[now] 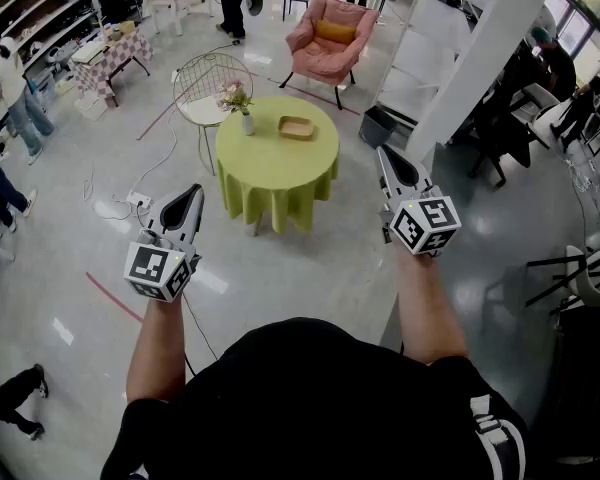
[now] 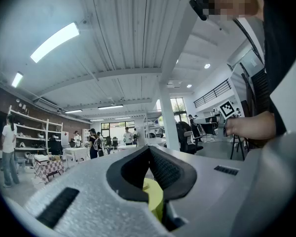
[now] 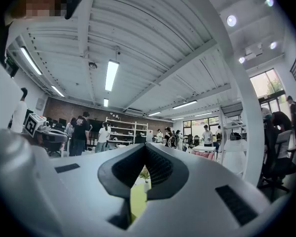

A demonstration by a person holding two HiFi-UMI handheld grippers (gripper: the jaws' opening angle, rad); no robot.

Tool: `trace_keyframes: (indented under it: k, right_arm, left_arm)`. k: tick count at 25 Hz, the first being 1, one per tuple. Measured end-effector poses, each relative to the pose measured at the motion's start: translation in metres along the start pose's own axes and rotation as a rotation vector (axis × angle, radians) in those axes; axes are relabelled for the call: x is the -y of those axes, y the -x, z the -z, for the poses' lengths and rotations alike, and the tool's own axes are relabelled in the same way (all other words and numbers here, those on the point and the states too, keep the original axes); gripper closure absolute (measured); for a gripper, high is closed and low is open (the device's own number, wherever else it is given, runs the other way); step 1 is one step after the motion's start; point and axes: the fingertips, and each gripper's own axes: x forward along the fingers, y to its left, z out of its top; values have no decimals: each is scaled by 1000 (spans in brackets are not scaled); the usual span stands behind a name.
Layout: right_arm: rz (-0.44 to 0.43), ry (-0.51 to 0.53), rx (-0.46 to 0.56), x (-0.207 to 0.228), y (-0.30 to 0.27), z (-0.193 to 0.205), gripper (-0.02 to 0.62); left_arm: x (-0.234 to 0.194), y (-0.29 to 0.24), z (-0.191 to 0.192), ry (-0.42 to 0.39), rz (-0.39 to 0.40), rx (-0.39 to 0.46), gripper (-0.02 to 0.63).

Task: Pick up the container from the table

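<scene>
Standing nearest: a person [image 1: 310, 398] in a black top, with both forearms held out level toward the table.
Left gripper [image 1: 193, 190]: near left, with its jaws drawn together to a point and nothing between them.
Right gripper [image 1: 385, 152]: near right, reaching slightly farther than the other. Its jaws are closed tip to tip and it is empty as well.
Floor [image 1: 310, 258]: pale and glossy, with a red tape line [image 1: 115, 298] at near left.
Table [image 1: 270, 153]: round, under a yellow-green cloth [image 1: 280, 193]. It stands ahead between the two grippers and well apart from both.
Container [image 1: 297, 127]: a shallow tan tray, open side up, on the far half of the table top. Neither gripper touches it.
Long axis: runs roughly left to right across the table. Both ends look alike, so I can't name a front.
Vase [image 1: 242, 103]: small and white, with flowers. It sits left of the tray, near it but apart.
Head view: the only one showing the tray and the whole table top.
Left gripper view: shows just a patch of yellow-green under the closed tips, with no tray or vase.
Right gripper view: shows the cloth and the flowers through the gap below the tips, but no tray.
Farther: a wire chair [image 1: 212, 78] stands just behind the table on the left. A pink armchair [image 1: 328, 38] is beyond it, and a white column [image 1: 480, 58] rises at far right.
</scene>
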Motion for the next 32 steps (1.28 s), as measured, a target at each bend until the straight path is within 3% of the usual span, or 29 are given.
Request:
trace_keyframes:
  k: [13,18,26,32]
  right_arm:
    - [26,19,-3,-32,-8,-1,586]
    - [14,-5,43,-37,-10,-4,584]
    - [-7,-53,43,-12,-29,9,584]
    - [-19,-78,36,36,-58,23,583]
  left_arm:
    - [-18,14,-1,-21,76,19,591]
    - [-27,19,-2,-8,55,4,591]
    - [-30,-7,10,-10,51,-17,591]
    - [-27,-51,15,-11,39,-23,591]
